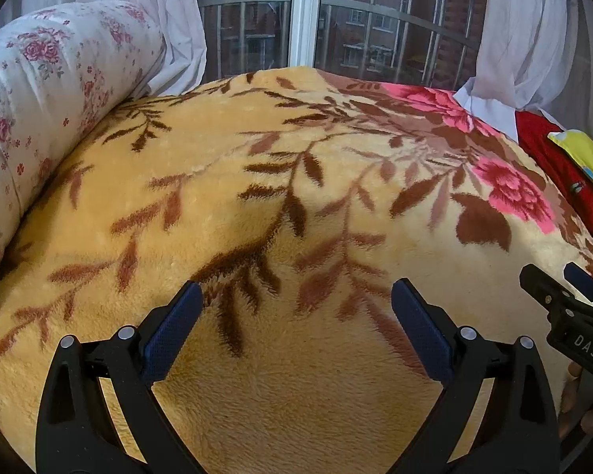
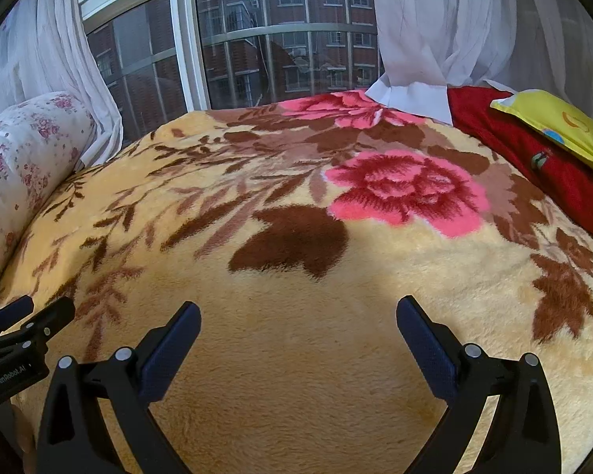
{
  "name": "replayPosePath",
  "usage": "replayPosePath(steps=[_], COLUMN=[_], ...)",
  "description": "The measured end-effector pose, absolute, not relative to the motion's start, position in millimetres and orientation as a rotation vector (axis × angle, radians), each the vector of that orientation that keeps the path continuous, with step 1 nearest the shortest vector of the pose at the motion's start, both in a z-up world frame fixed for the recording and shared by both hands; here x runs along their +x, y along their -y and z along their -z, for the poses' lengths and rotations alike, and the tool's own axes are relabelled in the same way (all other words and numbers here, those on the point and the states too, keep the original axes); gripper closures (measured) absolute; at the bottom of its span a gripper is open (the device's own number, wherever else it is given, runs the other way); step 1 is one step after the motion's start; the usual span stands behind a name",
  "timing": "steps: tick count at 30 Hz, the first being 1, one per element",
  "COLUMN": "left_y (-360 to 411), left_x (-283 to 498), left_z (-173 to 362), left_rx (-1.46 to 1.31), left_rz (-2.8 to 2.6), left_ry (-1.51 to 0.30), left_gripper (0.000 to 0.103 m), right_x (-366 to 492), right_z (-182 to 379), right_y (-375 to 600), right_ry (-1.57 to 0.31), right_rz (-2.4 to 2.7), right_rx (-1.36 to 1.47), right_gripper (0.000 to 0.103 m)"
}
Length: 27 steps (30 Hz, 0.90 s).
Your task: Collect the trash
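One plush tan blanket [image 1: 257,205] with brown leaves covers the bed; only the right wrist view shows its big pink rose whole, and a yellow pillow [image 2: 561,126] on red cloth [image 2: 533,166]. One rolled floral quilt [image 1: 47,91] lies left. Left hand-held gripper [image 1: 296,308] and right hand-held gripper [image 2: 298,324] hover spread wide, empty; no trash shows
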State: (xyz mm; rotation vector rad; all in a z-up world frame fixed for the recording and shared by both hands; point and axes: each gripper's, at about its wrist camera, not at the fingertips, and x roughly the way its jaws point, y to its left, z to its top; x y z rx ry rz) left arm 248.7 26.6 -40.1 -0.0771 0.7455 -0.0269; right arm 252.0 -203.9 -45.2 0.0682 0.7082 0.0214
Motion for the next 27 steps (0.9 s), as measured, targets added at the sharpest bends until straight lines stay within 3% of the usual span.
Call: replayPosePath(steps=[12, 27], left_y=[-28.0, -34.4], left_x=[244.6, 251.5], left_z=[35.8, 44.5], left_rx=[-0.069, -0.127], left_rz=[-0.02, 0.001], left_ry=[-0.706, -0.783], left_gripper=[0.009, 0.009], right_x=[252.0, 251.7], right_z=[48.2, 50.9], right_y=[206.8, 206.6], right_ry=[-0.718, -0.732], right_rz=[-0.017, -0.006], right_rx=[0.089, 0.104], right_gripper=[0.005, 0.005])
